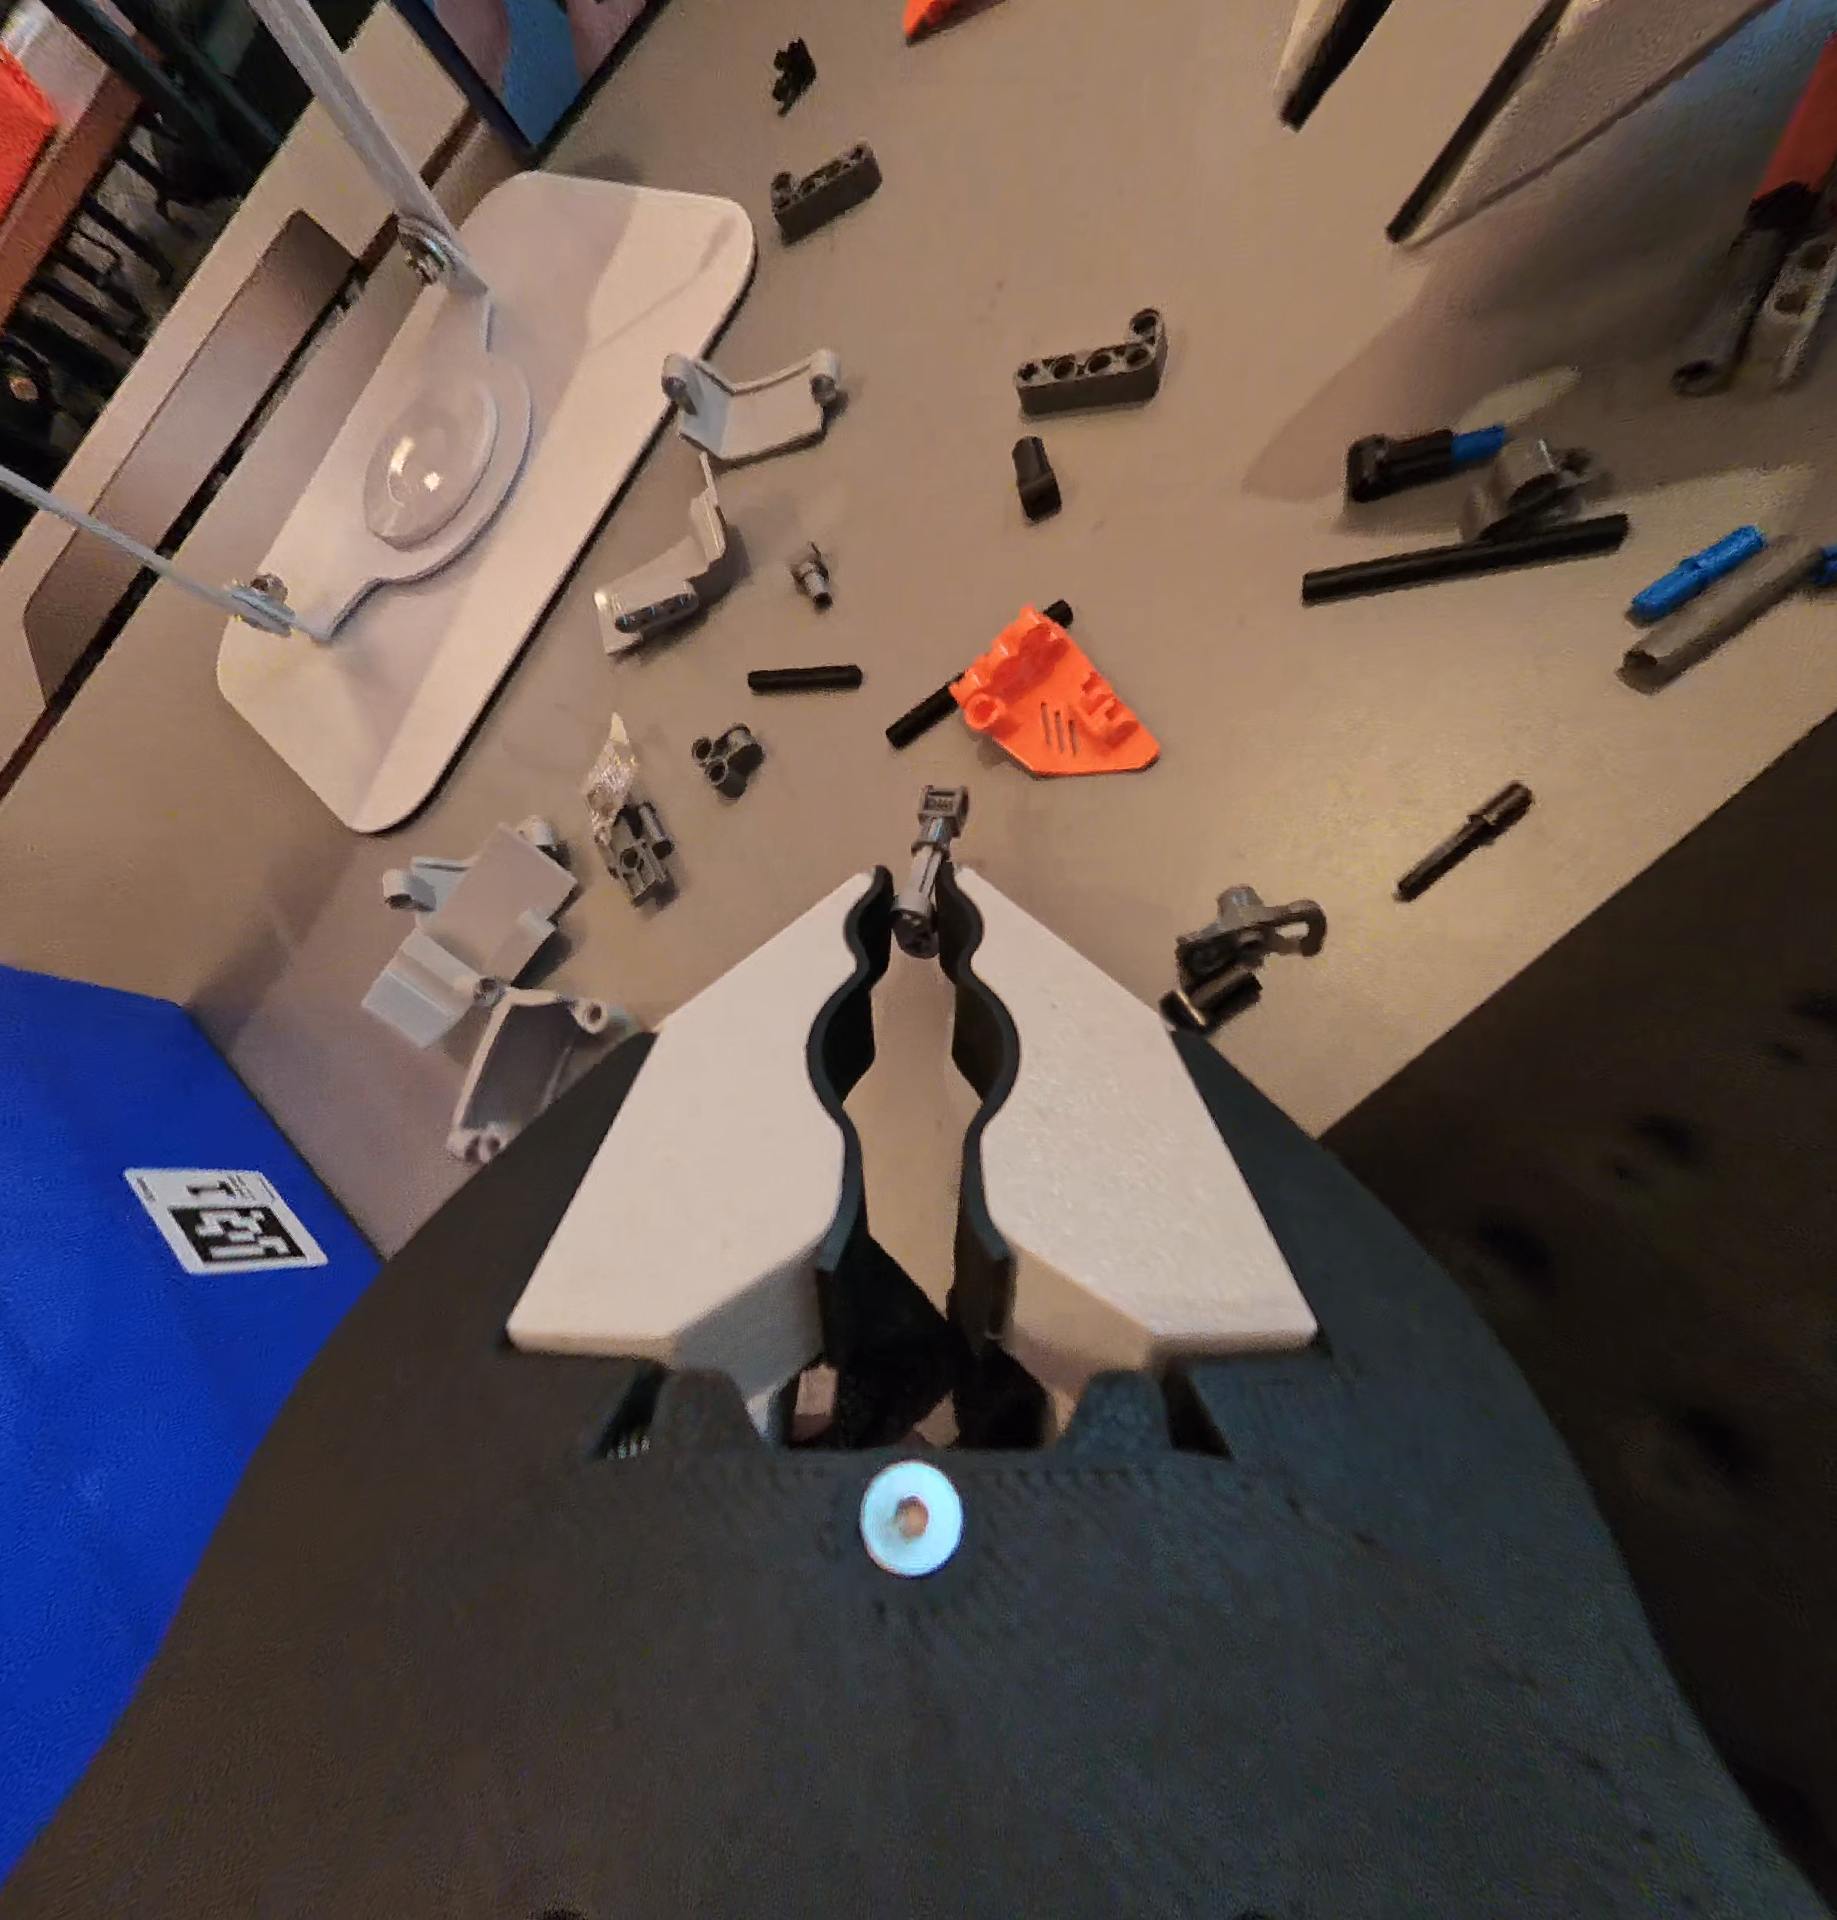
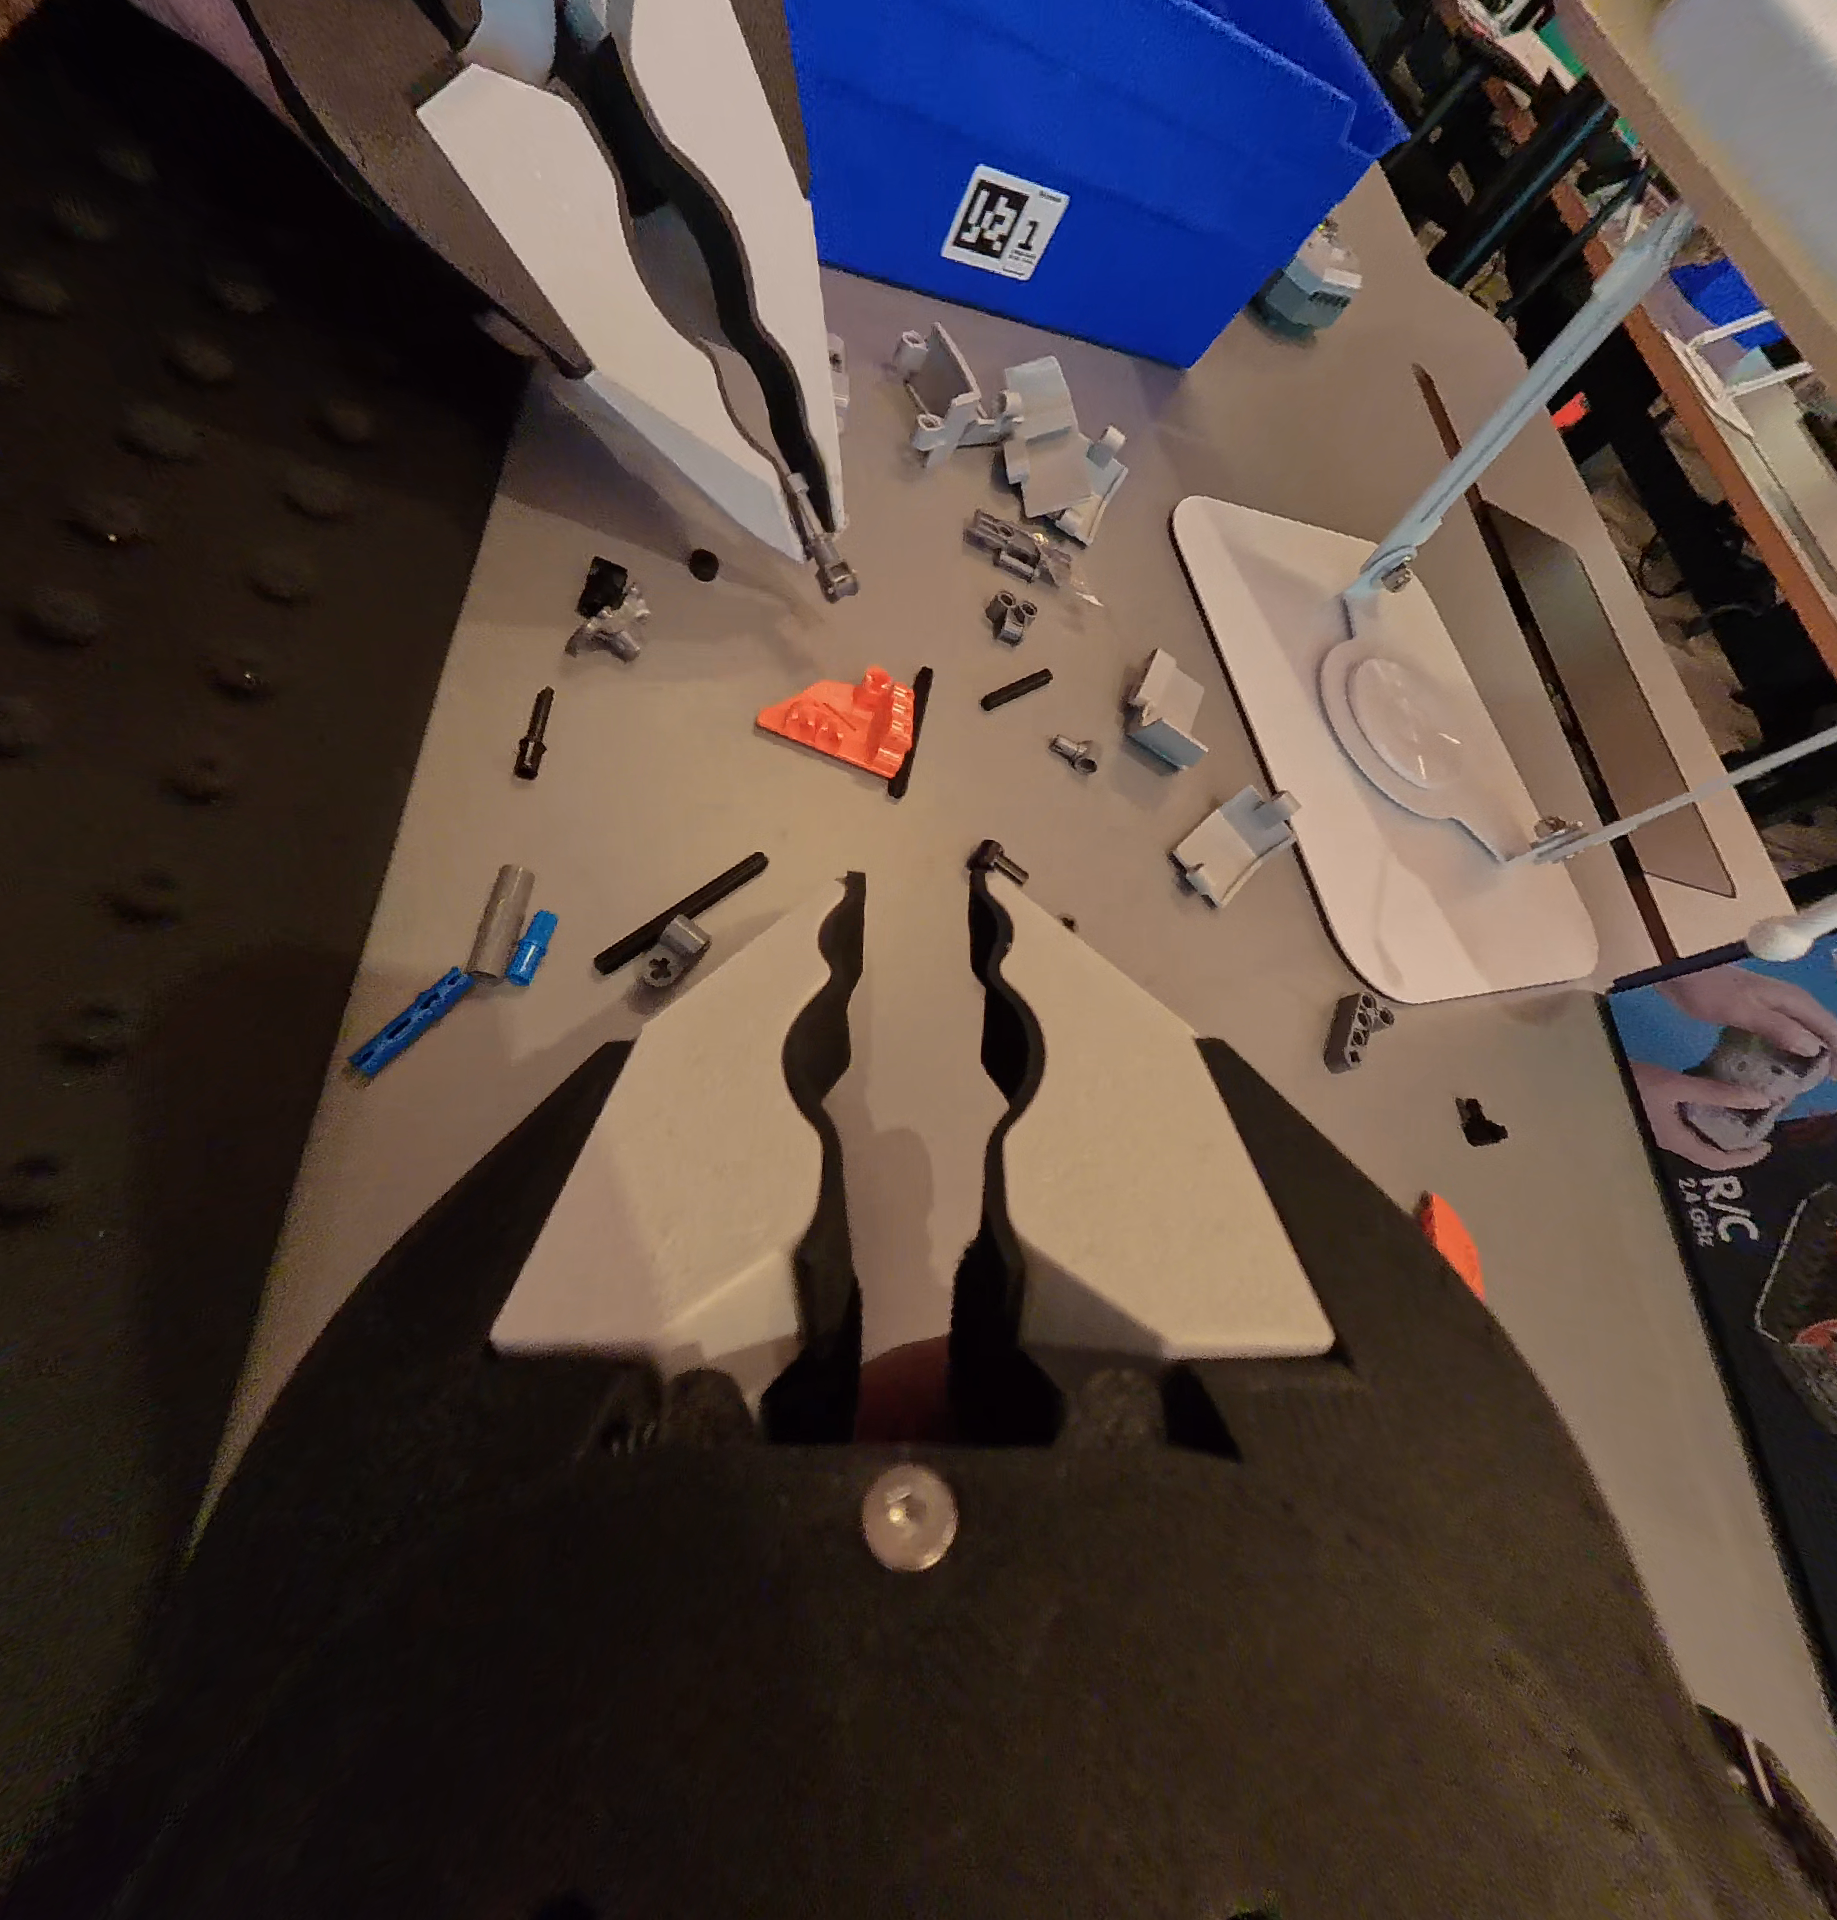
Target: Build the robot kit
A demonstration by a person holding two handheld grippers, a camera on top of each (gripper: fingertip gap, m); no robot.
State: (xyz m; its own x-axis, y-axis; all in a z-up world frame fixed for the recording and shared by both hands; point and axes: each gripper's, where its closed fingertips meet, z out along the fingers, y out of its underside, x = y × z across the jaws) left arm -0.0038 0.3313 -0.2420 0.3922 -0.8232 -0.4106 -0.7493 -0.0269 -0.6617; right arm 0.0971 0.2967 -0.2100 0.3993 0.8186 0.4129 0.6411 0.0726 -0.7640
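My left gripper point(image 1: 919, 902) is shut on a small grey axle connector point(image 1: 935, 831), which sticks out past the fingertips just above the grey table point(image 1: 1257, 852). The same gripper shows at the upper left of the right wrist view, with the connector point(image 2: 829, 561) at its tip. An orange panel piece point(image 1: 1054, 696) lies just beyond it, over a black axle point(image 1: 919, 717). My right gripper point(image 2: 916, 883) is open and empty, low over the table. A small black connector point(image 2: 997, 860) lies by its right fingertip. The orange panel point(image 2: 846, 722) lies ahead of it.
Grey panels point(image 2: 1039, 447), black axles point(image 2: 680, 914) and blue pins point(image 2: 410, 1006) lie scattered. A blue bin point(image 2: 1080, 156) stands behind, a white lamp base with a lens point(image 2: 1413, 748) to the right and a printed box point(image 2: 1776, 1195) at the near right. Dark floor point(image 2: 166, 623) lies past the table's left edge.
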